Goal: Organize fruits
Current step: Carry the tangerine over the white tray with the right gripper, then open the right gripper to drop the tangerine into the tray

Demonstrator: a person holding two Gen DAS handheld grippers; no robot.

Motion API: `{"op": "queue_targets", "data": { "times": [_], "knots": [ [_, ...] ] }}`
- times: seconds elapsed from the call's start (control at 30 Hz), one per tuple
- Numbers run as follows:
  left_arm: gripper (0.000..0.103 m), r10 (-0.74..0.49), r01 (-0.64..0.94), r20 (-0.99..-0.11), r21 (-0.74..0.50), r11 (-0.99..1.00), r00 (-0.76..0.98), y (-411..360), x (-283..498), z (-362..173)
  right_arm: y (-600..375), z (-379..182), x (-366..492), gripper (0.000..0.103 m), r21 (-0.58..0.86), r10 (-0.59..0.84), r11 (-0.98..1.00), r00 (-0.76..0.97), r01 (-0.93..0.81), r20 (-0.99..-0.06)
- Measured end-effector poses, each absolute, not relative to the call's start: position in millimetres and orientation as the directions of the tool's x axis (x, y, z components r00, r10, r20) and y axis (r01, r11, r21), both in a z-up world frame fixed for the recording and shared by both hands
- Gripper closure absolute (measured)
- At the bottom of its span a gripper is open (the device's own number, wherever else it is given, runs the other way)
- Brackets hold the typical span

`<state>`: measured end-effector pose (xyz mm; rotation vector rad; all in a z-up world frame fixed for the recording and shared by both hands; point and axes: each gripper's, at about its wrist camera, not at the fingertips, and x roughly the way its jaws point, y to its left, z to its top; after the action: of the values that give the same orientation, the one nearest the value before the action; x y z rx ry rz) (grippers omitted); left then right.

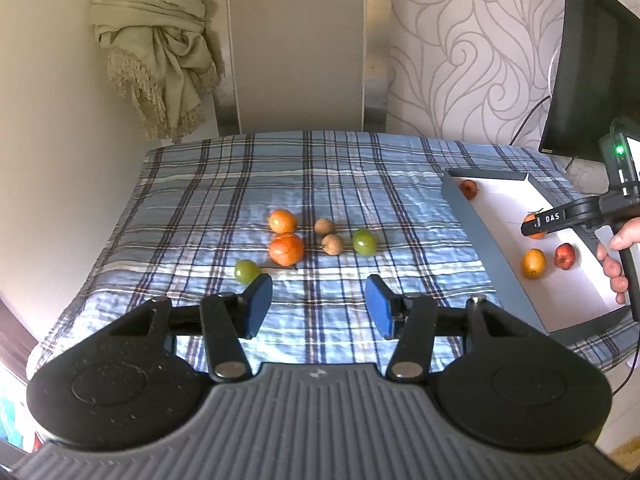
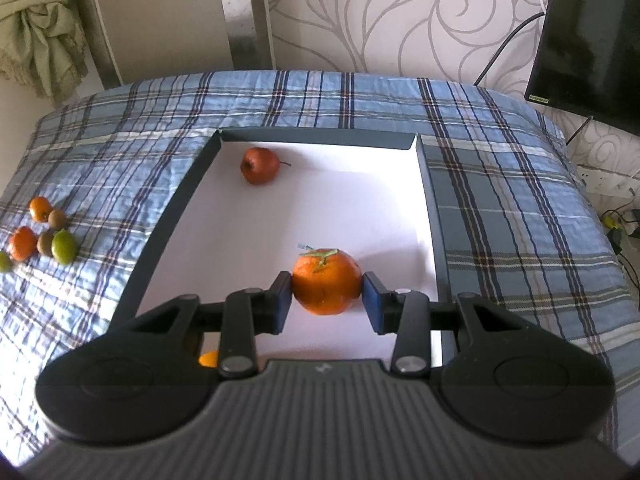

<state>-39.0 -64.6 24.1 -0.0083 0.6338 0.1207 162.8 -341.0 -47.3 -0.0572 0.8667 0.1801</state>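
right hand-held gripper [image 1: 534, 229] reads "das".

Both views are bright with soft daylight. The tray's white floor [image 2: 340, 208] is nearly washed out, and the mandarin [image 2: 327, 282] casts a faint shadow toward the right. Fisheye bending curves the bed edges [image 1: 100, 248] and darkens the lower corners. The focus is slightly soft throughout.

— What's in the tray [image 2: 192, 184]?
— I see a red apple [image 2: 259, 165] on its side near the far-left corner, a stemmed tangerine [image 2: 327, 282] upright toward the near-right.
— Elsewhere?
— Oranges, kiwis, green fruits clustered mid-tablecloth [image 1: 200, 184].
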Motion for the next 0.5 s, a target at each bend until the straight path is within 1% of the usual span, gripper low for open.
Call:
{"op": "queue_targets", "data": {
  "times": [0.07, 0.3, 0.5],
  "knots": [
    [0.045, 0.107, -0.111, -0.593, 0.029, 0.993, 0.798, -61.0, -37.9, 24.4, -341.7, -44.0, 161.4, 0.061, 0.034, 0.136, 0.985, 0.644, -0.169, -0.753],
    [0.045, 0.073, -0.067, -0.591, 0.032, 0.997, 0.803, -53.3, -33.3, 24.9, -341.6, -11.8, 144.3, 0.06, 0.042, 0.138, 0.988, 0.726, -0.149, -0.674],
    [0.045, 0.056, -0.049, -0.599, 0.028, 0.998, 0.799, -37.1, -24.7, 18.3, -322.7, 11.2, 115.8, 0.06, 0.05, 0.19, 0.977, 0.749, -0.206, -0.635]
  ]
}}
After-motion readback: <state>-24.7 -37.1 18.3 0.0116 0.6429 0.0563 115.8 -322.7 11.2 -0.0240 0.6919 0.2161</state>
